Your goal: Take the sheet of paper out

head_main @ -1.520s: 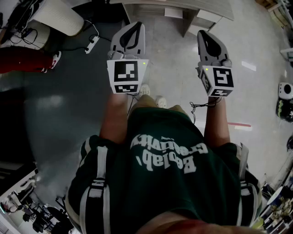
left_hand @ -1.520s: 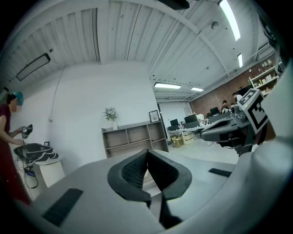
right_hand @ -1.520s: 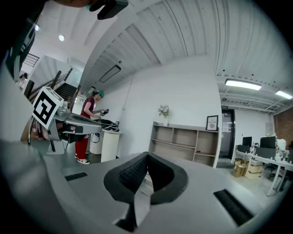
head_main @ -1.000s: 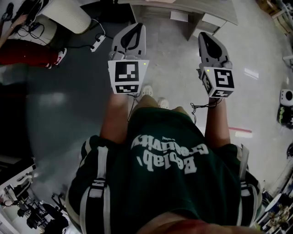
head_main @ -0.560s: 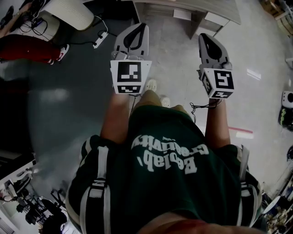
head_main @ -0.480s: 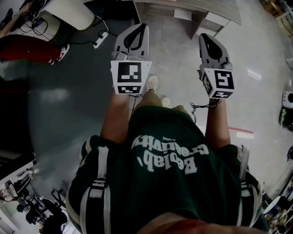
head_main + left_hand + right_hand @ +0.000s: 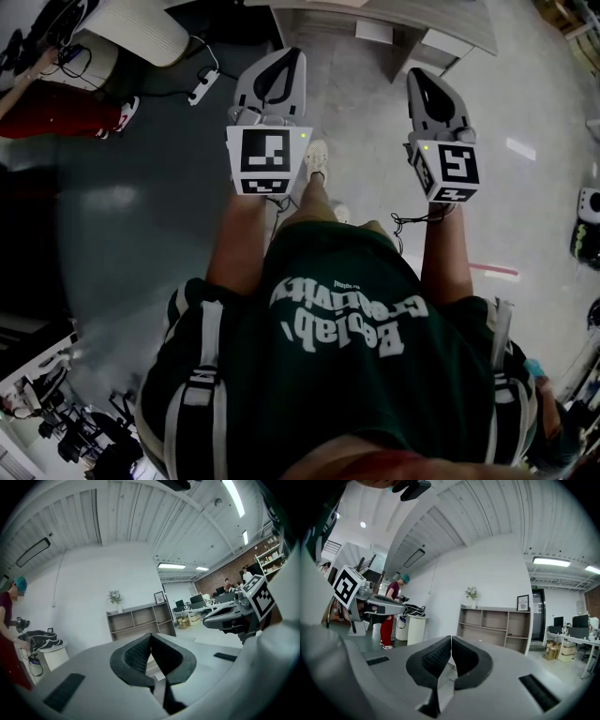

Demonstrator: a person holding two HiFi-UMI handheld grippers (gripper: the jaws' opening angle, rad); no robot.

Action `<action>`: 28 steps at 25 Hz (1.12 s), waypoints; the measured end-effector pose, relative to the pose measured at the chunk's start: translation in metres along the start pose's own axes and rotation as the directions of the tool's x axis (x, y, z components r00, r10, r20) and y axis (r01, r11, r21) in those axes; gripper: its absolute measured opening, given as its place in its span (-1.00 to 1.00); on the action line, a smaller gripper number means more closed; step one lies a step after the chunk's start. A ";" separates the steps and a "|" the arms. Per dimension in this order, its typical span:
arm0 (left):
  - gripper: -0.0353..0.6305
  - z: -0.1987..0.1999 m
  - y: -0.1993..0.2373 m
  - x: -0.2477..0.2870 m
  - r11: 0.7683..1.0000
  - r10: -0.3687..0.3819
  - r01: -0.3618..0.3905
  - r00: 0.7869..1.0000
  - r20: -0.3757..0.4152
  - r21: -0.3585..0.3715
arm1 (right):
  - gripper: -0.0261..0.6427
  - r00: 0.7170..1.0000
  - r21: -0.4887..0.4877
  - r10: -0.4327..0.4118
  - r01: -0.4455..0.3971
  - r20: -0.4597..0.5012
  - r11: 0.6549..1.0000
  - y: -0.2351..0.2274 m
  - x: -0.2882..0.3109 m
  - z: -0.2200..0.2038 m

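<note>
Two grippers lead us, held level just beyond our green shirt (image 7: 347,375). On the left gripper (image 7: 150,640) the jaws press together with nothing between them; on the right gripper (image 7: 451,643) likewise. Farther off, a shelf unit (image 7: 494,623), possibly wooden, stands against the white wall (image 7: 487,573). No view of ours shows the sheet of paper.

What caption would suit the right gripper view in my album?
Grey right tool, shut and empty, faces an open grey-brown wooden shelf unit topped by a small potted plant.

left claw (image 7: 150,636), right claw (image 7: 451,639): closed, empty
</note>
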State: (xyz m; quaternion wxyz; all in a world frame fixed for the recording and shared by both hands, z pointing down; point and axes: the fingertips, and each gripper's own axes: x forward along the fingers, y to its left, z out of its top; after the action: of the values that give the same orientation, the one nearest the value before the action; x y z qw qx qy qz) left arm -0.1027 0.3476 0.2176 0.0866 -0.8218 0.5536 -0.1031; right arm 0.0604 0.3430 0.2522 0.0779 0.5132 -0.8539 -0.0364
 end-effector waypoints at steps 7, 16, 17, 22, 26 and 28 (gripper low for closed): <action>-0.84 -0.013 0.030 0.074 0.999 -0.040 0.040 0.999 0.013 -0.022 | -0.82 1.000 0.004 -0.007 0.007 -0.017 1.000 -0.030 0.075 -0.007; -0.84 -0.020 0.101 0.191 0.998 -0.061 0.061 0.998 0.014 0.002 | -0.82 0.999 -0.016 -0.037 0.037 -0.011 0.999 -0.077 0.200 0.012; -0.84 -0.020 0.109 0.204 0.998 -0.067 0.067 0.998 0.013 0.004 | -0.82 0.999 -0.018 -0.040 0.040 -0.008 0.999 -0.082 0.214 0.015; -0.84 -0.024 0.143 0.264 0.995 -0.096 0.096 0.995 0.014 0.003 | -0.82 0.999 -0.015 -0.053 0.053 -0.007 0.998 -0.100 0.275 0.020; -0.84 -0.027 0.165 0.304 0.992 -0.125 0.125 0.992 0.007 -0.001 | -0.82 0.998 -0.016 -0.066 0.066 -0.005 0.998 -0.112 0.317 0.027; -0.84 -0.031 0.173 0.320 0.991 -0.136 0.136 0.991 0.005 -0.001 | -0.82 0.997 -0.014 -0.077 0.077 -0.004 0.997 -0.118 0.332 0.026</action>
State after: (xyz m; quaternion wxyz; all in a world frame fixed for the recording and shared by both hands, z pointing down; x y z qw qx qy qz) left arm -0.1479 -0.0149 0.2262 0.0805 -0.8580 0.4961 -0.1063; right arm 0.0052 -0.0059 0.2414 0.0819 0.5453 -0.8330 -0.0443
